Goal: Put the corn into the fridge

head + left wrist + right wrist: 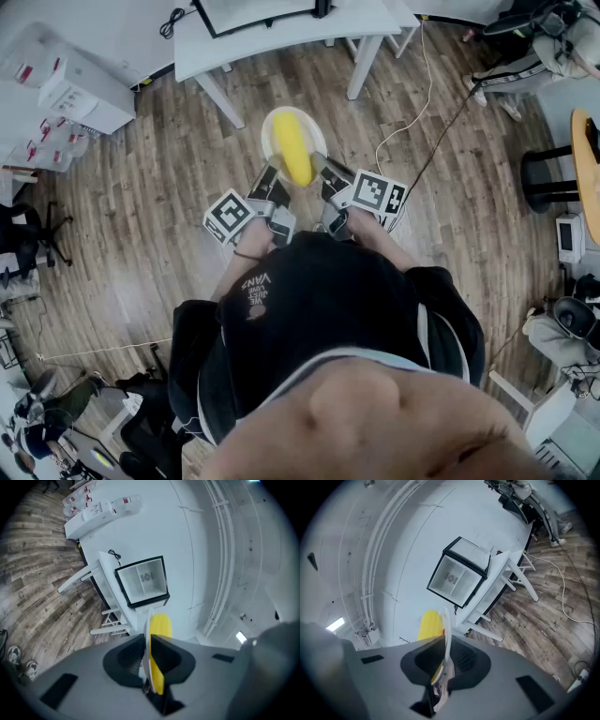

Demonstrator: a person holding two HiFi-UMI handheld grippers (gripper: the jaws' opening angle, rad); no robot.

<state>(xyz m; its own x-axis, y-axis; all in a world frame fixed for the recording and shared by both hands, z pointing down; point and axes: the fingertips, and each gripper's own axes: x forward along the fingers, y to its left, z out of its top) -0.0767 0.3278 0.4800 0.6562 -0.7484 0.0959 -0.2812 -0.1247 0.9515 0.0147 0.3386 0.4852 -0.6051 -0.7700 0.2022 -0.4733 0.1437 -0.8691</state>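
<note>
Left gripper [270, 176] and right gripper [322, 169] each clench an opposite rim of a white plate [269, 128]. The corn [292, 148] lies on it, between the two sets of jaws. To carry it well, hold both grips level and evenly firm while heading for the fridge [143, 581] ahead of the jaws.

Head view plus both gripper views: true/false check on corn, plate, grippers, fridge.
1. The corn lies on a white plate. True.
2. The left gripper and the right gripper each clamp the plate's rim. True.
3. The corn is already inside the fridge. False: it is on the plate, held above the wooden floor.
4. The fridge stands on the floor. False: it sits on a white table.
</note>
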